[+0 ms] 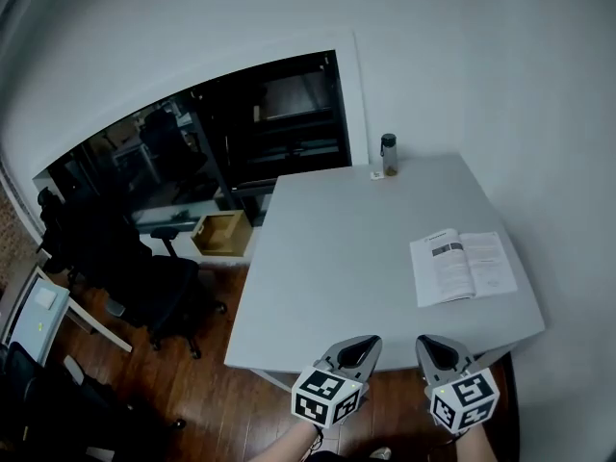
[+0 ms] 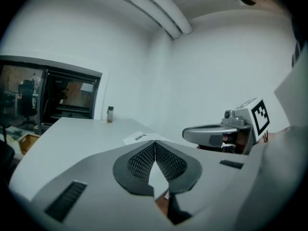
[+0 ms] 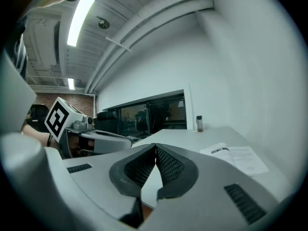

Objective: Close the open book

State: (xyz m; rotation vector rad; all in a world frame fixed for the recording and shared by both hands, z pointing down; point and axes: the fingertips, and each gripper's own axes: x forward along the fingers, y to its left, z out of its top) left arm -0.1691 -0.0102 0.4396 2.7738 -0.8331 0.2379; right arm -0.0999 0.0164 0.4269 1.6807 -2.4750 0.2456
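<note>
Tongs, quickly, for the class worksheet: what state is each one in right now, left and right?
Left tongs: closed, holding nothing.
Right tongs: closed, holding nothing.

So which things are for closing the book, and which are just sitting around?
For the job:
- open book, lying flat on the table
- left gripper and right gripper, both shut and empty

Just lying about:
- bottle at the table's far edge
- cardboard box and black chair on the floor
</note>
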